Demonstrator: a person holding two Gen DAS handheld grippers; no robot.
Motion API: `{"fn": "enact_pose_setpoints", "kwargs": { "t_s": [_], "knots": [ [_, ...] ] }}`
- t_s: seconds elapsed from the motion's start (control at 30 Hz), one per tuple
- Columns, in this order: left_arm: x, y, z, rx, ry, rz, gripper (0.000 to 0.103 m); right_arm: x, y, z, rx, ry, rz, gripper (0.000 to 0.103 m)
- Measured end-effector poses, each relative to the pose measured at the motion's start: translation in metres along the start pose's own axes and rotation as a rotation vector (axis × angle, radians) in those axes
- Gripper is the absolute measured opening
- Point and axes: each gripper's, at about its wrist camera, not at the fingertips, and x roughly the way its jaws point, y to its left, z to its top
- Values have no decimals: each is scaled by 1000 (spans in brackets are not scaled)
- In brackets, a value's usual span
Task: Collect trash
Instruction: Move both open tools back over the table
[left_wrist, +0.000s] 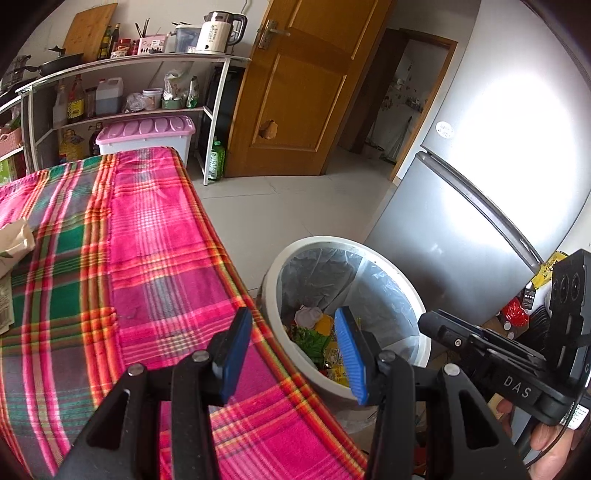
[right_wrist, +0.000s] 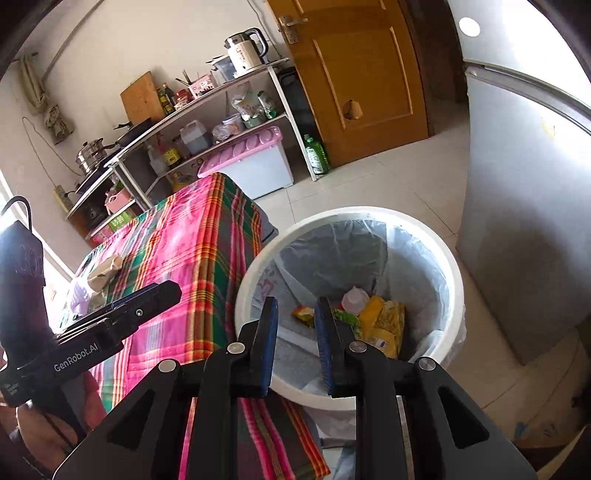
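Note:
A white round trash bin (left_wrist: 402, 284) with a clear liner stands on the floor beside the table; it also shows in the right wrist view (right_wrist: 456, 280). Inside lie colourful wrappers (right_wrist: 384, 325) and a pale crumpled piece (right_wrist: 354, 299). My left gripper (left_wrist: 295, 350) is open and empty, over the table's edge and the bin's near rim. My right gripper (right_wrist: 295, 339) is open and empty, above the bin's near rim. A crumpled beige paper bag (left_wrist: 14, 240) lies on the table at the far left; it also shows in the right wrist view (right_wrist: 105, 269).
The table wears a pink, green and orange plaid cloth (left_wrist: 147, 229). A silver fridge (left_wrist: 480, 177) stands right of the bin. A shelf rack (left_wrist: 122, 92) with bottles, a kettle and a pink-lidded box (left_wrist: 147, 136) is behind. A wooden door (left_wrist: 303, 92) stands ajar.

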Motion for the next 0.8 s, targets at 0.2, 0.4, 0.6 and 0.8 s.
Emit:
{"fn": "enact_pose_setpoints", "kwargs": {
  "t_s": [0.2,0.4,0.6,0.8],
  "knots": [
    [-41,27,-7,-25,-44,43,48,-5,49,-3,-64,10,46,21],
    [-81,58,-19,-54,-81,92,48,-5,97,-10,-94,18,127,21],
    [-113,91,-32,-104,-108,154,48,-3,134,-20,-140,38,168,21],
    [-140,128,-50,-160,-130,211,48,1,162,-25,-173,53,203,41]
  ]
}}
